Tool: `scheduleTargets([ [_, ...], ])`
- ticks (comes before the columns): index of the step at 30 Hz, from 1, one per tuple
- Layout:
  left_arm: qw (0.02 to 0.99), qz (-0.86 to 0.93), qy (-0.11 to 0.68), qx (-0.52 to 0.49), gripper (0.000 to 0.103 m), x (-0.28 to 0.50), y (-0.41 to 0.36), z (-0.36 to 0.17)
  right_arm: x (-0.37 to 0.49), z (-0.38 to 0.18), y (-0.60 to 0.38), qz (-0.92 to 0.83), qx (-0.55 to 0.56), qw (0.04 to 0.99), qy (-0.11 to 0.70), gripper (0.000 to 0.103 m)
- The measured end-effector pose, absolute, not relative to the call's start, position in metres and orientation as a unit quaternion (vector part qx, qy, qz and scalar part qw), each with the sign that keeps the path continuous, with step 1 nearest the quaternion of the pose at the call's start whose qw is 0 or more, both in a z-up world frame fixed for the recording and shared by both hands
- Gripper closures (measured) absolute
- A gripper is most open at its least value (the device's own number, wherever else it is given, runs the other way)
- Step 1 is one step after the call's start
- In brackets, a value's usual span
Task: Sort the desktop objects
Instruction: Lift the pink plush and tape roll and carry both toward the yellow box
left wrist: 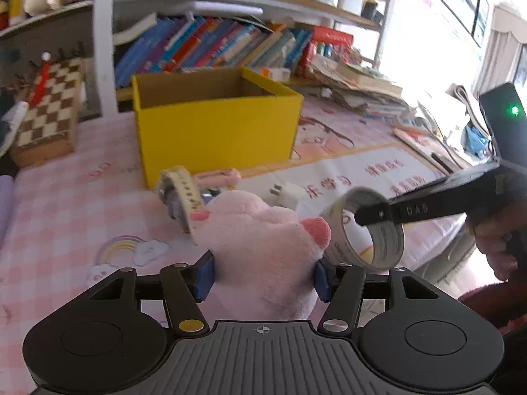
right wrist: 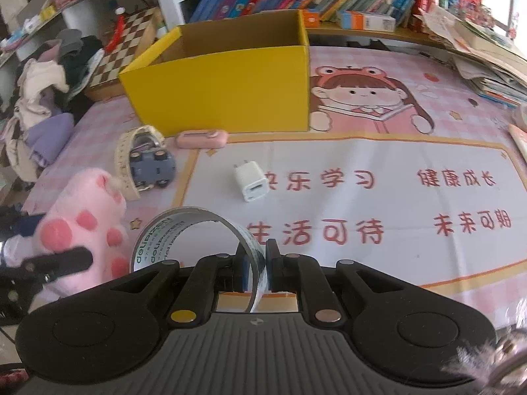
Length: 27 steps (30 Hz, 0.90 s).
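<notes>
Left gripper [left wrist: 262,279] squeezing pink plush toy [left wrist: 260,247] by sides; right gripper [right wrist: 255,273] pinching tape roll [right wrist: 197,240] wall; yellow box [right wrist: 227,98] standing open behind, likely destination for both.

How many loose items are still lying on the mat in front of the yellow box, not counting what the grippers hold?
4: pink case against the box, watch arching over the toy car at left, white charger mid-mat. More may hide behind the plush.
</notes>
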<state>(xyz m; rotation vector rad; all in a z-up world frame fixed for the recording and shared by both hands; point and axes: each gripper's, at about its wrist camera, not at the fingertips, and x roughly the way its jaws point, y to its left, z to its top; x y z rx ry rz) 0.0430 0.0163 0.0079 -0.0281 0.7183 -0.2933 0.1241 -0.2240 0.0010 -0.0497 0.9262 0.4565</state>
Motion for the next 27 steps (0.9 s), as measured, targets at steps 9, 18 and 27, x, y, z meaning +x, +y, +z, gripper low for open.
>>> scheduleTargets([
  [9,0.943,-0.119,0.31,-0.013,0.045,0.035,0.025,0.031,0.113,0.015,-0.206,0.254,-0.059,0.868,0.422,0.094],
  [18,0.952,-0.113,0.285,-0.012,0.045,0.046,0.029,0.046,0.121,0.029,-0.203,0.263,-0.062,0.871,0.41,0.093],
  [27,0.959,-0.109,0.263,-0.002,0.045,0.068,0.03,0.057,0.149,0.049,-0.198,0.273,-0.062,0.878,0.387,0.093],
])
